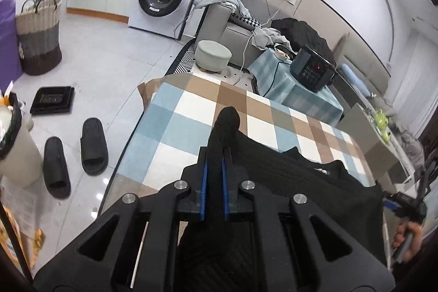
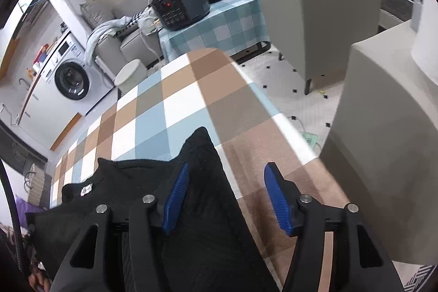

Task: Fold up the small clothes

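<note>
Seen from the left wrist, the black garment (image 1: 273,177) lies on the checked tabletop (image 1: 178,111), one sleeve running straight ahead between the clamped pads of the left tool (image 1: 216,168); slippers (image 1: 74,155) sit on the floor beside. From the right wrist, the right tool (image 2: 227,190) stands open, its left pad touching the other sleeve, which points away toward a cooker (image 2: 180,7).

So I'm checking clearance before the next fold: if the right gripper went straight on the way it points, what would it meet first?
Most likely the black garment between its open jaws, lying on the checked tablecloth. The right gripper points steeply down, so cloth and table come next; depth is unclear.
</note>
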Demonstrator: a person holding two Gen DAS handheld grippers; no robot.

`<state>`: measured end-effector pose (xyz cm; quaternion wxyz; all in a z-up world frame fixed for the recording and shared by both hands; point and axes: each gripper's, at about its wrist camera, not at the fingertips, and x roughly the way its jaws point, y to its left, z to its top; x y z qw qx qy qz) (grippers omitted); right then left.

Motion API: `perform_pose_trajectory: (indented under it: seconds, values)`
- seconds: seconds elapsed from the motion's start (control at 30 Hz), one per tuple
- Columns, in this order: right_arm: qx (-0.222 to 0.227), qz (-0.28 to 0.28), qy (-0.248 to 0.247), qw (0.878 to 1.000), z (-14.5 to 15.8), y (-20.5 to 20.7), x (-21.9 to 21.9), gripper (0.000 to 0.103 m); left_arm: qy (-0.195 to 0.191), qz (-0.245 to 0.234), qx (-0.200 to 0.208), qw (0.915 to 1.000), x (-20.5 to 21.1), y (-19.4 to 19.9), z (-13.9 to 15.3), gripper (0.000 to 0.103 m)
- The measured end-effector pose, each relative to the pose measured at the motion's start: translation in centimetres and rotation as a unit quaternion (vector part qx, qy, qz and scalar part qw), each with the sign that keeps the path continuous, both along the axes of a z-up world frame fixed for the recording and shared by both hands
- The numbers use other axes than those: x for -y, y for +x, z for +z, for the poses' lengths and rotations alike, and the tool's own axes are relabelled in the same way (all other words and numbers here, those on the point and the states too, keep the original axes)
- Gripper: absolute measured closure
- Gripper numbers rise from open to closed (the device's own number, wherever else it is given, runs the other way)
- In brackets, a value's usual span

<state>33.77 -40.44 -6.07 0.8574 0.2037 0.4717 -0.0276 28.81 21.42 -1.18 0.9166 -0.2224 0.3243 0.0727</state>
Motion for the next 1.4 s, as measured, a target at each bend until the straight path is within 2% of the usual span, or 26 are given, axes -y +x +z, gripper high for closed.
perform_pose_trajectory:
  seconds: [0.2,0.23,0.27,0.3,0.37,0.43,0.47,0.53,0.63,0.7,0.77,0.8,0.87,0.9,0.93,0.97,1.03,1.07,1.2,1.4]
  values:
    - [-0.001,0.044,0.003,0.999,-1.3,1.4,-2.4,0.045,0.003,-0.001,-0.010,0.9999,0.3,0.3,-0.5,0.097]
    - [0.003,0.049,-0.001,0.999,-1.4,1.6,-2.7,0.049,0.001,-0.001,-0.012,0.9999,0.3,0.2,-0.6,0.097]
    - [0.007,0.052,-0.016,0.999,-1.5,1.8,-3.1,0.070,-0.001,-0.001,-0.014,0.9999,0.3,0.3,-0.7,0.097]
    - [0.010,0.053,-0.032,0.998,-1.5,1.9,-3.3,0.082,-0.002,-0.001,-0.014,0.9999,0.3,0.2,-0.7,0.097]
    - [0.025,0.053,-0.040,0.997,-1.0,1.7,-3.5,0.096,-0.004,-0.003,-0.010,0.9999,0.3,0.0,-0.6,0.097]
    - [0.058,0.054,-0.032,0.996,0.3,0.9,-3.2,0.097,-0.003,-0.006,0.004,1.0000,0.5,-0.8,0.1,0.097]
    - [0.094,0.057,-0.029,0.994,1.6,0.1,-3.2,0.097,-0.002,-0.006,0.015,0.9999,0.5,-1.2,0.6,0.097]
    - [0.137,0.058,-0.020,0.989,3.8,-1.0,-3.0,0.098,0.002,-0.001,0.027,0.9996,0.5,-1.8,1.3,0.097]
    - [0.172,0.043,-0.015,0.984,6.3,-1.3,-2.9,0.098,0.002,0.016,0.035,0.9993,0.0,-2.0,2.0,0.097]
    - [0.176,0.032,-0.017,0.984,6.9,-0.5,-3.1,0.098,-0.003,0.027,0.029,0.9992,-0.6,-1.6,1.9,0.097]
    - [0.164,0.023,-0.017,0.986,6.5,0.9,-3.5,0.098,-0.001,0.033,0.008,0.9994,-0.9,-0.9,1.3,0.097]
    - [0.150,0.021,-0.014,0.988,5.9,1.8,-3.8,0.098,0.004,0.040,-0.019,0.9990,-0.9,-0.4,0.7,0.097]
    - [0.111,0.030,-0.018,0.993,4.4,3.4,-4.4,0.086,0.009,0.049,-0.057,0.9971,-1.0,-0.4,-0.2,0.094]
    - [0.083,0.031,-0.027,0.996,3.5,3.8,-4.7,0.084,0.008,0.045,-0.065,0.9969,-0.9,-0.7,-0.5,0.091]
    - [0.072,0.029,-0.025,0.997,2.9,3.8,-4.8,0.078,0.006,0.040,-0.066,0.9970,-0.8,-1.1,-0.7,0.083]
    - [0.065,0.033,-0.018,0.997,2.5,3.4,-4.8,0.069,0.005,0.038,-0.067,0.9971,-0.7,-1.7,-0.8,0.070]
    - [0.054,0.042,-0.014,0.998,2.0,1.8,-4.6,0.064,0.011,0.042,-0.066,0.9969,-0.3,-3.5,-0.8,0.053]
    - [0.050,0.045,-0.011,0.998,1.9,1.0,-4.3,0.063,0.014,0.042,-0.064,0.9970,-0.1,-4.5,-0.7,0.050]
    - [0.021,0.053,0.011,0.998,1.3,-3.8,-2.4,0.061,0.015,0.043,-0.070,0.9965,1.2,-9.3,-0.7,0.049]
    - [-0.005,0.058,0.047,0.997,0.7,-13.8,-0.6,0.056,0.016,0.037,-0.090,0.9951,3.5,-16.7,-1.2,0.049]
